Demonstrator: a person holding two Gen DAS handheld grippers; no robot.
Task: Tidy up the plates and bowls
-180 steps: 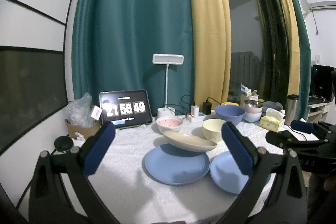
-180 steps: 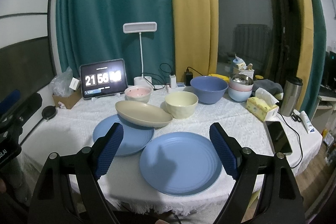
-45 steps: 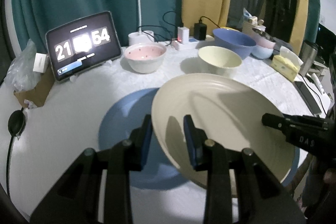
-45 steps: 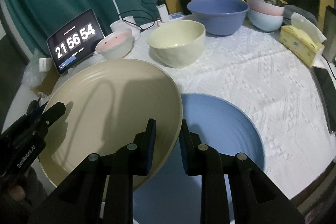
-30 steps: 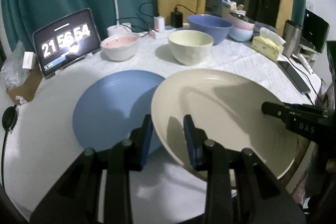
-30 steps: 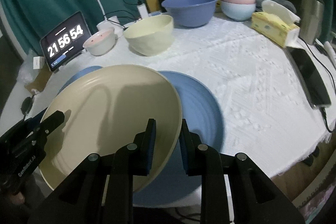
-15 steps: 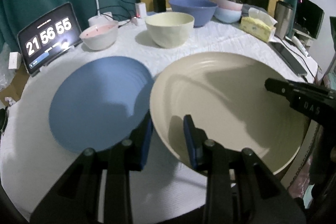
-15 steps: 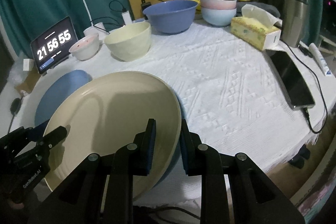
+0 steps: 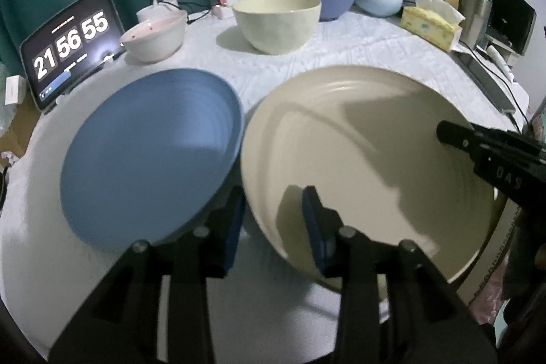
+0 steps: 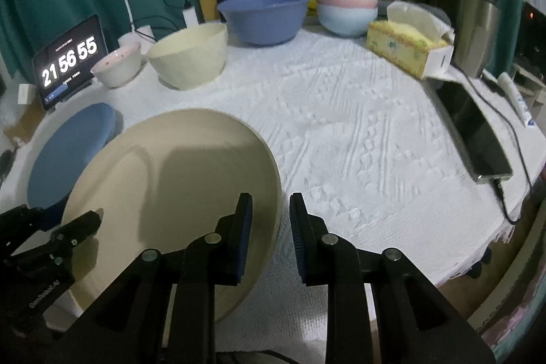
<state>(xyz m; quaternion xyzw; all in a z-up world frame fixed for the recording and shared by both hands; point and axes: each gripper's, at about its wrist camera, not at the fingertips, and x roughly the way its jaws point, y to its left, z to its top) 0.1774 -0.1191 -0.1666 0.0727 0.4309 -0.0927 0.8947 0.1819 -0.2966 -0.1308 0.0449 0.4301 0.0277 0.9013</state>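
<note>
- The beige plate [image 9: 368, 159] sits near the table's [image 10: 358, 132] front edge, held at opposite rims by both tools.
- The left tool [image 9: 273, 227] straddles the plate's left rim; its jaws are opening, and the pads look just clear of the rim.
- The right tool [image 10: 269, 234] pinches the plate's right rim, jaws narrow.
- The blue plate [image 9: 150, 159] lies just beside it, toward the left edge, rims nearly touching; the left tool is nearer.
- Likely, the release comes next.

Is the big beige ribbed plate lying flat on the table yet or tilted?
Tilted. The beige ribbed plate slopes with its left rim raised between the left gripper pads; whether its far side touches the tablecloth cannot be told.
</note>
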